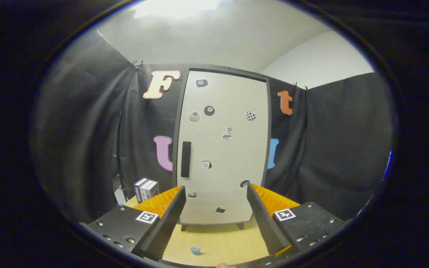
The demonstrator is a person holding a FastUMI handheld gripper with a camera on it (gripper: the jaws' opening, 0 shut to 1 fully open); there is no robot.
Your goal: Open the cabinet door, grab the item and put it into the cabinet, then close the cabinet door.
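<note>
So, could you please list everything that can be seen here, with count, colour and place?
Cabinet: one, white door in a dark frame, shut, on the table beyond the fingers.
Door handle: one, black, upright, on the door's left side.
Stickers: several, mixed colours, spread over the door.
Boxes: a small group, white and dark, left of the cabinet.
Small object: one, light blue, on the table between the fingers.
Table: one, yellowish wood.
Gripper: one, fingers open, holding nothing.

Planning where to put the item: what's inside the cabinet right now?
Cannot tell. The cabinet door is shut, so its inside is covered. Only stickers and the dark handle on the door's left side show. The gripper is open in front of it, holding nothing.
</note>
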